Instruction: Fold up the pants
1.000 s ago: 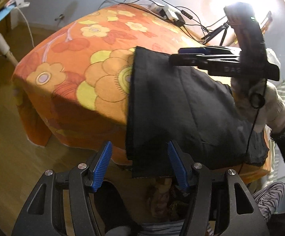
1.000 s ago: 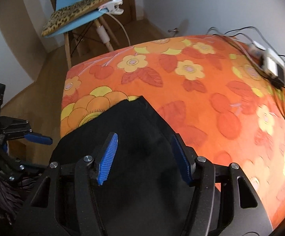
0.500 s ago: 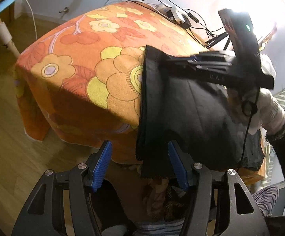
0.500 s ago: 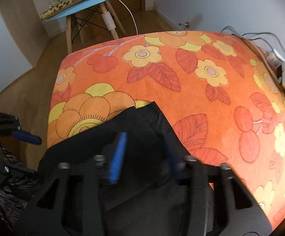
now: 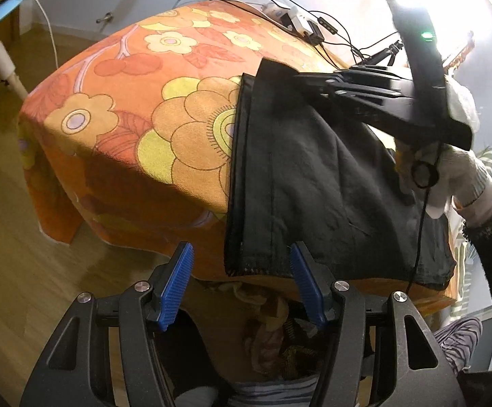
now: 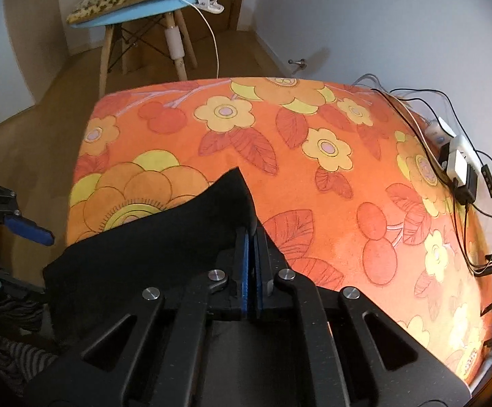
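One pair of black pants [image 5: 317,183] draped over the near edge of one orange floral table [image 6: 313,176], right gripper [image 6: 251,237] pinching its far corner, left gripper [image 5: 240,278] spread, empty, one blue chair [image 6: 137,13] behind.

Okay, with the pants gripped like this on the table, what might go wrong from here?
1. The right gripper is shut on only a thin bit of the black pants near their far corner, so the fabric may slip out when pulled.
2. The left gripper is open, and the hem hanging over the table edge is unheld; it could drag or bunch.
3. Cables and adapters lie on the orange tablecloth; a wide sweep might snag them.
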A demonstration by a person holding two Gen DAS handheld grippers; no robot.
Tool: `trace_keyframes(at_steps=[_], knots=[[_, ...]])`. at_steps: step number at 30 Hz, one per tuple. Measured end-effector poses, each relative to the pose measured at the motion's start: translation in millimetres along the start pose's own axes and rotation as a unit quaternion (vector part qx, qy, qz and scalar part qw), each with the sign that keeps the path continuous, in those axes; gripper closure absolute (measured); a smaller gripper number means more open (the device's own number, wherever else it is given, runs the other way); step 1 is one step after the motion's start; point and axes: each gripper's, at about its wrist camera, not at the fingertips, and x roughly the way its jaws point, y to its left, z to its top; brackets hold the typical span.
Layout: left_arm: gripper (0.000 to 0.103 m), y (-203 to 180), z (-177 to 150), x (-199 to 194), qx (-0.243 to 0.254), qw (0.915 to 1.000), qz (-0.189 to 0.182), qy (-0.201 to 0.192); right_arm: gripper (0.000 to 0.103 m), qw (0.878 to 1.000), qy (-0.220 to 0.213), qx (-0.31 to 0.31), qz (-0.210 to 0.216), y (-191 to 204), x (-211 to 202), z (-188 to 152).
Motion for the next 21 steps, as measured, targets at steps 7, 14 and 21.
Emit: trace_keyframes(at_steps=[7,14,21], knots=[[0.044,4.0,2.1,4.1,-0.009,0.9999,-0.007,0.004,0.1,1.0,-0.001,0.027,0.005,-11.4,11.4,-2.2],[0.044,3.3,7.4,14.8,-0.015,0.9997,-0.017,0.013,0.1,1.0,-0.014,0.02,-0.001,-1.9,10.2,9.8],[0.04,13.8,9.9,20.1,-0.049,0.9982,-0.034,0.011,0.1,0.999,-0.016,0.038,-0.01,1.6,2.6,10.0]])
